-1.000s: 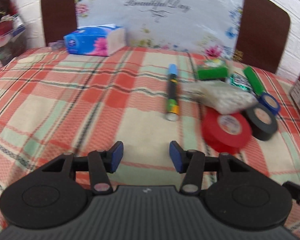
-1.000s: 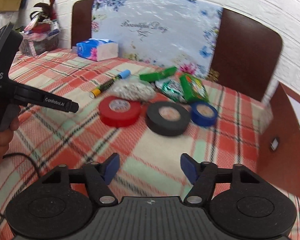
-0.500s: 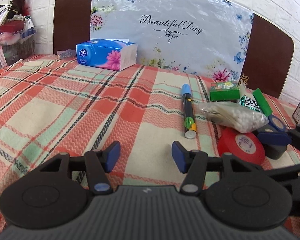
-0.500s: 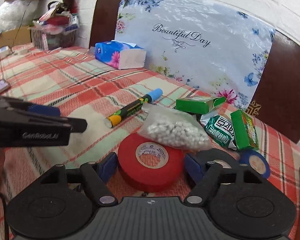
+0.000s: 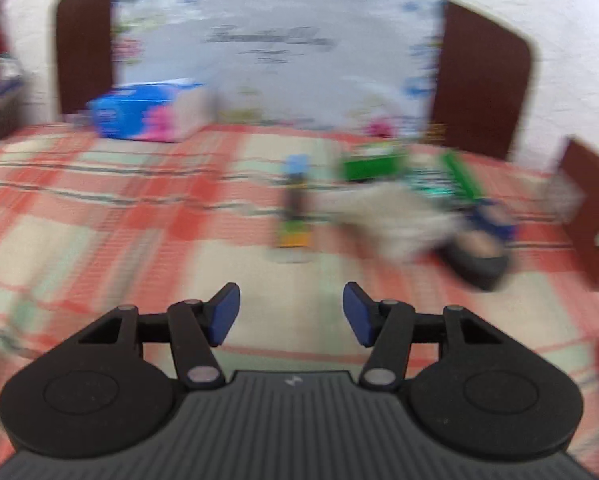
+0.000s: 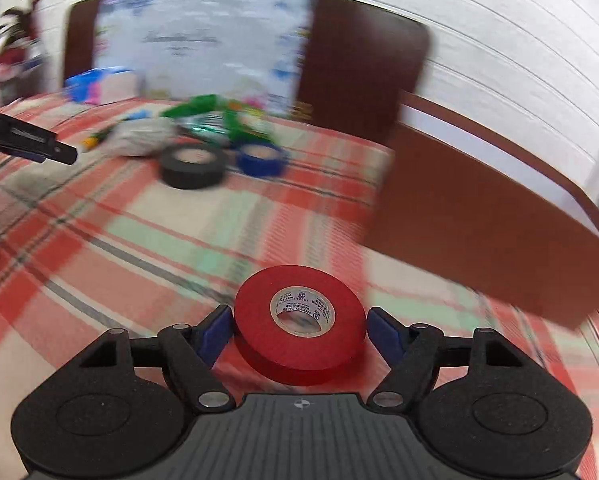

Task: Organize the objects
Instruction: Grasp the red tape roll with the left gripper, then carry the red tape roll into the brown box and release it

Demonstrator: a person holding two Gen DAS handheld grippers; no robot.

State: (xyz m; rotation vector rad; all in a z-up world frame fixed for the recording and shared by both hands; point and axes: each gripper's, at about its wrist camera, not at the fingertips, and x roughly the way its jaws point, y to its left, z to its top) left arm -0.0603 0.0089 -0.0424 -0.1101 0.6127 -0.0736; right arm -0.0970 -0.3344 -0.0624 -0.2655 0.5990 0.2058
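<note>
Plaid cloth in red, cream and green covers the table (image 6: pixel 111 240), with a white brick wall and dark brown chair backs behind it. Closest in, the right hand-held gripper (image 6: pixel 299 330) has the red tape roll (image 6: pixel 299 328) between its blue pads, one pad at each side of the roll's rim; the roll looks gripped and sits sharp against a smeared background, so it seems to be travelling with the tool. To carry it well, keep the squeeze across the full width of the roll and hold the tool level, since a smooth round rim can pivot or slide out between flat pads; set it down flat before letting go.

The left hand-held gripper (image 5: pixel 291 316) hangs open over bare cloth with nothing between its fingers.

Farther out, well apart from the red roll, lie the black tape roll (image 6: pixel 193 166) and the blue tape roll (image 6: pixel 261 158) just beside it. Behind them is a blurred cluster: a pale bag (image 6: pixel 141 140), green packets (image 6: pixel 235 120) and a marker (image 5: pixel 295 204). A blue tissue pack (image 5: pixel 147 110) sits at the far edge.
</note>
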